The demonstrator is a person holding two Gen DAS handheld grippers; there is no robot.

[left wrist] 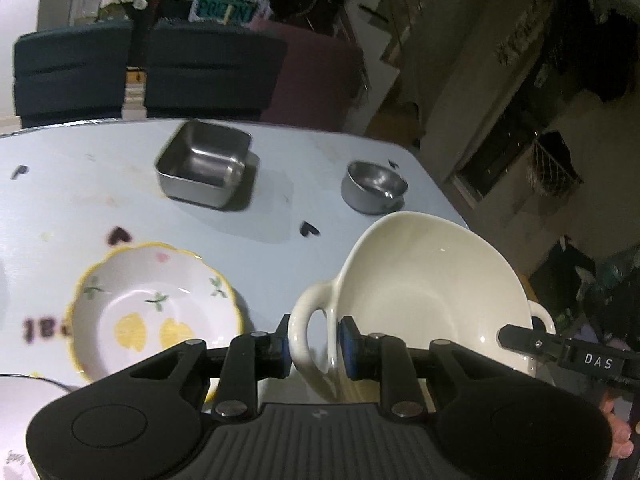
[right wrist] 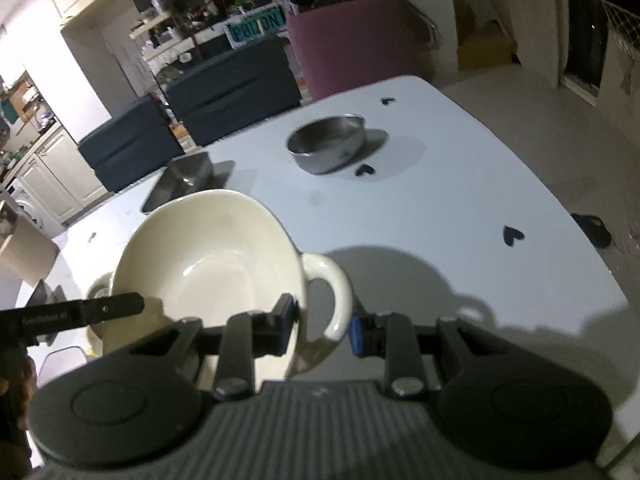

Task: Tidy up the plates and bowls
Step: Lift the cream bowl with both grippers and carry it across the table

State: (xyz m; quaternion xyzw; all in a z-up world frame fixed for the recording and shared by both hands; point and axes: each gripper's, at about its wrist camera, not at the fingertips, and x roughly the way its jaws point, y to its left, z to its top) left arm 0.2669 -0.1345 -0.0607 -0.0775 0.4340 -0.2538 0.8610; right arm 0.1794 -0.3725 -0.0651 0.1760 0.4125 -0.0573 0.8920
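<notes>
1. Right, both claws are on the cream two-handled bowl (left wrist: 432,292), one at each loop handle, and the bowl sits tilted between them.
2. Left claw (left wrist: 314,346): narrow, its blue pads closed on the near-left handle (left wrist: 310,320), one pad outside the loop and one against the bowl's side.
3. Right claw (right wrist: 324,330): also narrow, holding the opposite handle (right wrist: 330,292); the left pad presses the bowl wall under the rim, and the blue right pad sits just at the handle's outer edge.
4. From the right wrist view the bowl casts a big shadow on the pale bench (right wrist: 460,208), and no contact with the surface can be seen under it; from the left wrist view its far rim overlaps the bench's right edge.
5. From the left wrist view, a scalloped yellow-rimmed plate (left wrist: 160,308) with painted lemons and leaves lies flat on the bench, just left of the bowl and near.
6. Further back, a square steel tray (left wrist: 202,168) stands toward the far edge, centre-left.
7. To its right, well apart, a round steel bowl (left wrist: 374,192) sits near the far right corner.
8. Small dark heart stickers (left wrist: 310,229) dot the bench between the steel pieces and the cream bowl.
9. A hand (left wrist: 618,432) shows at the right edge of the left wrist view, below the other tool.
10. Beyond the bench, dark blue chairs (left wrist: 144,72) line the far side.
</notes>
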